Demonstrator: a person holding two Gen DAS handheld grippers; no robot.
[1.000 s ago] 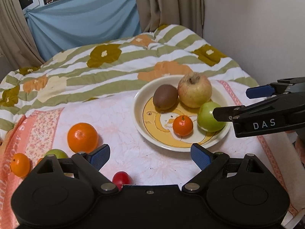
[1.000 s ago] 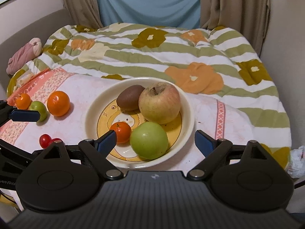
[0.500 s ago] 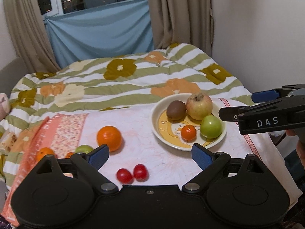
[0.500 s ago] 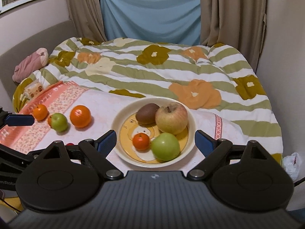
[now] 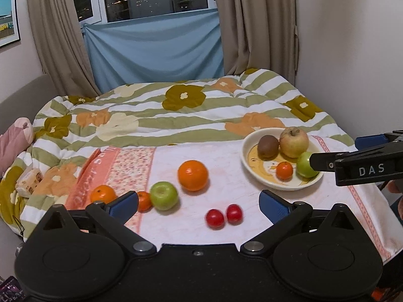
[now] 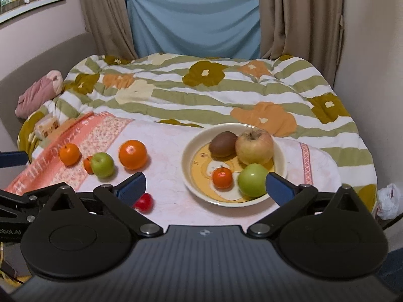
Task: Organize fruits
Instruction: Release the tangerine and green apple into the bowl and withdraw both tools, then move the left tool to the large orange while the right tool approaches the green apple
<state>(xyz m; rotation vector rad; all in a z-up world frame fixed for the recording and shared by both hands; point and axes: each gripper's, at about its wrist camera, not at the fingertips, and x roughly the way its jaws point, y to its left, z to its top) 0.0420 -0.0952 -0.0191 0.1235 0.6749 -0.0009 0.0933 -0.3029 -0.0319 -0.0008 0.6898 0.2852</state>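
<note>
floral quilt [image 5: 156, 115], blue sheet [image 6: 194, 22] between beige curtains [image 5: 58, 32].

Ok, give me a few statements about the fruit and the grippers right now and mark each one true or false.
1. The plate holds four fruits. True.
2. The kiwi lies on the cloth outside the plate. False: it is on the plate, beside the big apple.
3. The left gripper holds the large orange. False: it is open and empty.
4. Two red tomatoes lie on the cloth. True.
5. The right gripper is open. True.
</note>
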